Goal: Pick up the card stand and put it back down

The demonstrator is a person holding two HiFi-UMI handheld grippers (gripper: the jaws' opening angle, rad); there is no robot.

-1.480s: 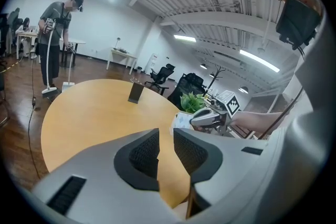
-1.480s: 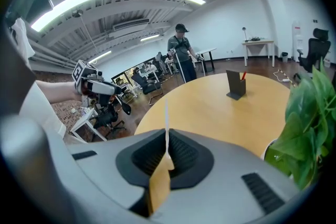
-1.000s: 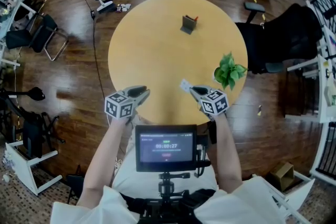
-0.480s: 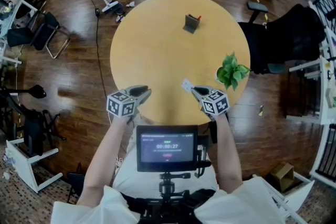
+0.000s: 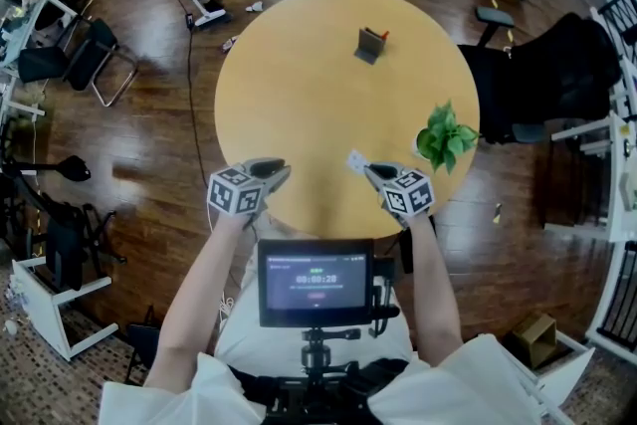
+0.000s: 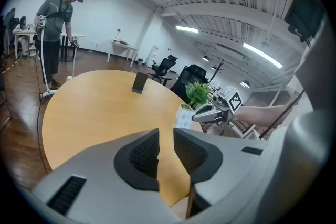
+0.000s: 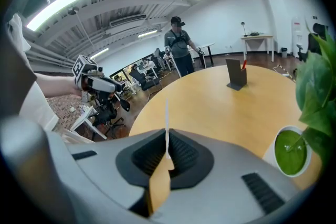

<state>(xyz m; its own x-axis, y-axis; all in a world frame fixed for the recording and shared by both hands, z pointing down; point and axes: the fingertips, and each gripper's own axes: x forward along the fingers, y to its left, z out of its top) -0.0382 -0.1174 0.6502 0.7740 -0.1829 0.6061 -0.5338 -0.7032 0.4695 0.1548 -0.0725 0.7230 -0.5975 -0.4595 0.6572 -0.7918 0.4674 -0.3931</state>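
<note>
One table [image 5: 299,85], one card stand [image 5: 371,44], one potted plant [image 5: 445,136], one card [image 5: 355,160], two grippers [image 5: 283,170] [image 5: 366,168].

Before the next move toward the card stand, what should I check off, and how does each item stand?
1. Card stand upright on the far side of the table: ok.
2. Left gripper empty, jaws slightly apart with only tabletop showing between them: ok.
3. Right gripper free to grasp: not ok, it is shut on a thin white card.
4. Potted plant apart from the right gripper: ok, though it is the nearest thing on that side.
5. Stand within reach from here: cannot tell.
</note>
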